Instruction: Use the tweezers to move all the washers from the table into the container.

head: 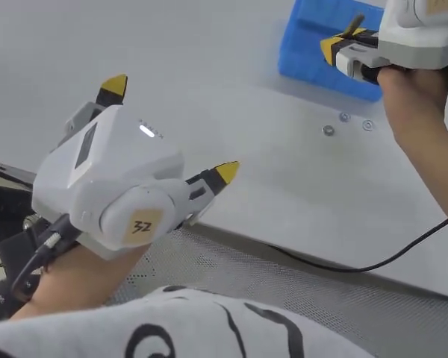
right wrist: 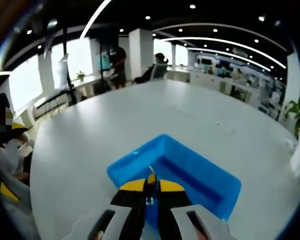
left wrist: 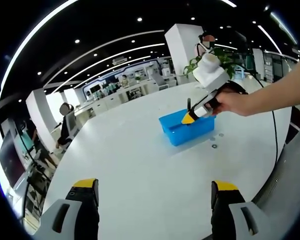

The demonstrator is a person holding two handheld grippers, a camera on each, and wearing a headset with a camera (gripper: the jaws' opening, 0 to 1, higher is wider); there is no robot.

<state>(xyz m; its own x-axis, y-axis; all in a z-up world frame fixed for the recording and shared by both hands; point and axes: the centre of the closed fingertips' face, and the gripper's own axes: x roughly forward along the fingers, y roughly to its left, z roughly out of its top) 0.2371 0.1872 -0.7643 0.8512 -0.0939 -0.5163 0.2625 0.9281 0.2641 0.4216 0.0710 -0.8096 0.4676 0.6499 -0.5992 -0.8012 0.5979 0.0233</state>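
My right gripper (head: pixel 337 46) is shut on a pair of dark tweezers (right wrist: pixel 151 178) and hovers over the blue container (head: pixel 308 46), with the tweezer tips pointing down into it. Three small metal washers (head: pixel 344 117) lie on the white table just in front of the container, below the right hand. Whether the tweezers hold a washer is too small to tell. My left gripper (head: pixel 170 127) stands open near the table's front edge, far left of the washers, with nothing between its yellow-tipped fingers (left wrist: pixel 85 184). In the left gripper view, the right gripper (left wrist: pixel 190 117) hangs over the container (left wrist: pixel 187 131).
The white table (head: pixel 231 89) is large and round, with bare surface left of the container. A black cable (head: pixel 358 265) runs across its front right edge. Perforated metal surface (head: pixel 231 268) lies below the edge. People sit at the far side of the room.
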